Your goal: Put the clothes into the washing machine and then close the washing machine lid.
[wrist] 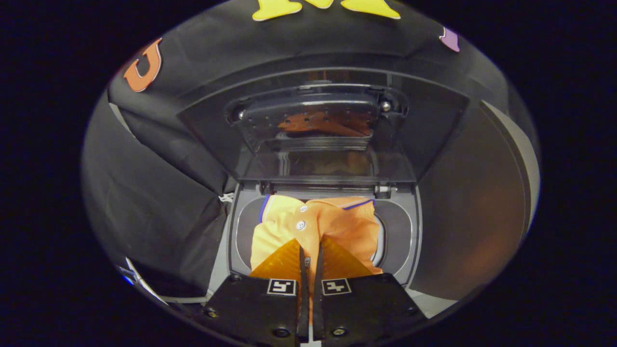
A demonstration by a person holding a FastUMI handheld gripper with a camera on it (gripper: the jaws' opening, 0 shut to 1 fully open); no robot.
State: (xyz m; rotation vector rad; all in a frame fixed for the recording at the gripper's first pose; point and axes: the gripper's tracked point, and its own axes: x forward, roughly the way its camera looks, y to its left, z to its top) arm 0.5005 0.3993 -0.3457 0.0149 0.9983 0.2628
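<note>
While lid (318,120) stands raised, tool (311,255) pinches shirt (313,226) over drum opening

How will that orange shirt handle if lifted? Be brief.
Probably floppy: the shirt lies crumpled in folds over the washer opening, pinched in the gripper, whose jaws are nearly shut. Likely light, thin fabric. It may drag or snag on the rim rather than roll.

Black cloth wall (159,159) draped in creases, dim booth, warm orange glow at one side
</note>
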